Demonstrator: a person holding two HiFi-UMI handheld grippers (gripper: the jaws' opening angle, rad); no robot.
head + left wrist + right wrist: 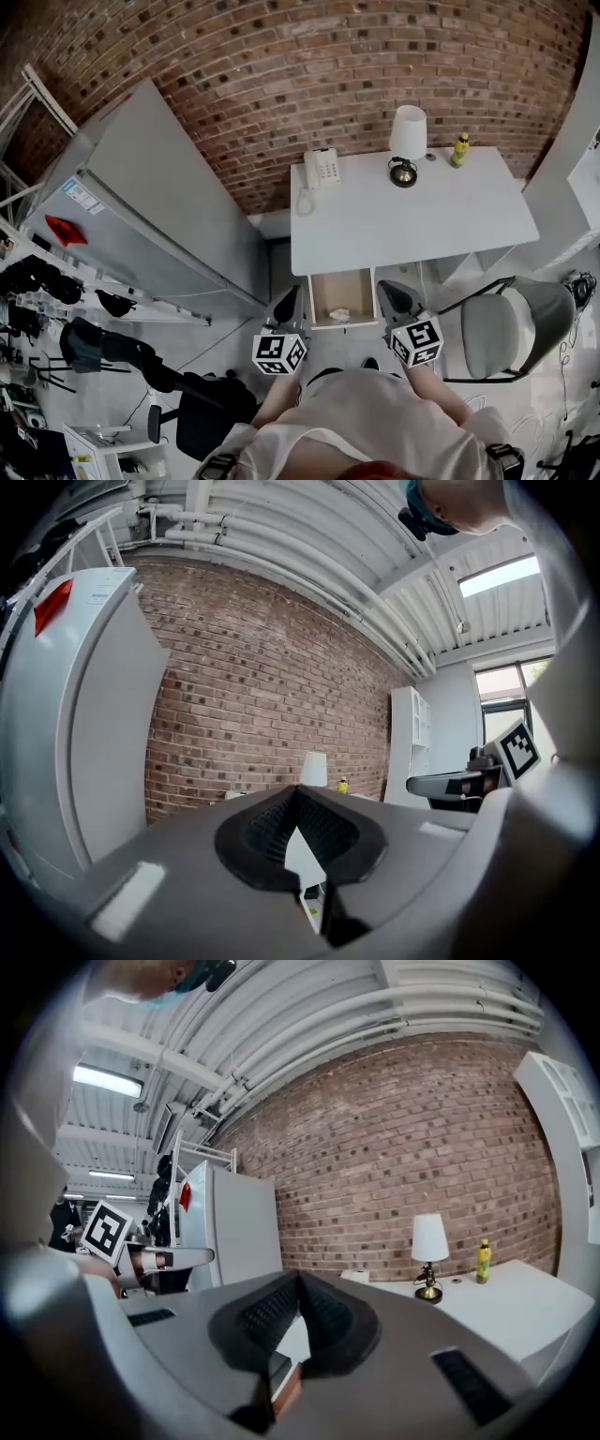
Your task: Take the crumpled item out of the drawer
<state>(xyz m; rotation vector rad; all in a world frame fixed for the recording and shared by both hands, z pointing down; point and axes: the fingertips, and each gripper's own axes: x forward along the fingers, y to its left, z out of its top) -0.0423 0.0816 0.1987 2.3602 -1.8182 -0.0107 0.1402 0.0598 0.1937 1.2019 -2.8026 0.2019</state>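
Drawer: crumpled item near right tool

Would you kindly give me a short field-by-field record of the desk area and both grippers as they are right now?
Drawer: open, pulled out from under the white desk
Crumpled item: white, lying in the drawer near its front
Left gripper: shut, empty, held before the drawer's left side
Right gripper: shut, empty, held before the drawer's right side
On desk: phone, lamp, yellow bottle
Task state: item not yet taken out
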